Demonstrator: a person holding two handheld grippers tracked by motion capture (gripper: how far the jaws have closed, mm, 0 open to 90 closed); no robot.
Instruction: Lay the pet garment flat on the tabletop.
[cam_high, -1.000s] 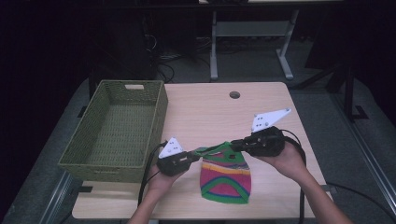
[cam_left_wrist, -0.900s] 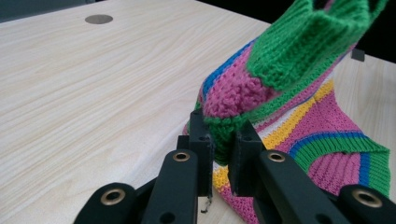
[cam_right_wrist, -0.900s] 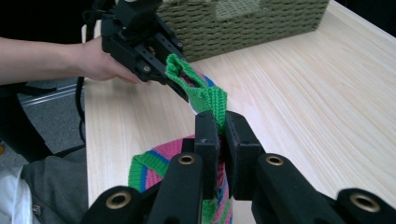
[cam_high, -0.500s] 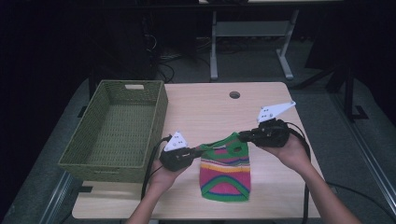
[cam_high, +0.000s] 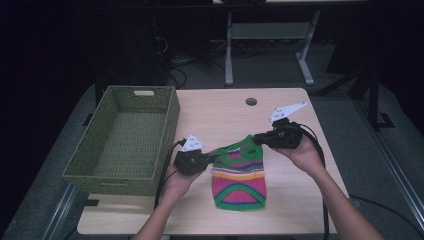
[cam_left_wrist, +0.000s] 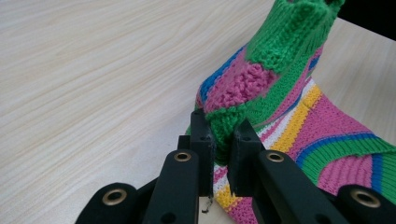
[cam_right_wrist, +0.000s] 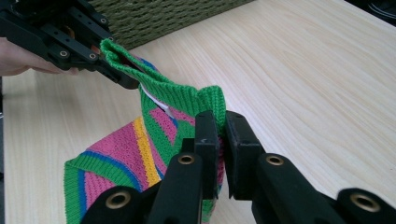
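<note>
The striped knitted garment (cam_high: 240, 175) hangs by its top edge just above the table (cam_high: 220, 115), its length running toward the person; the left gripper (cam_high: 212, 158) pinches one corner, the right gripper (cam_high: 256, 138) the other; the wicker basket (cam_high: 125, 145) lies leftward, nearer the left one.

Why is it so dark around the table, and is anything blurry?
High view: light falls on the table while the floor behind is nearly black, and the picture is soft. Left gripper view: the knitted piece is sharp near the fingers, though its green top blurs. Right gripper view: the basket behind is a little soft.
</note>
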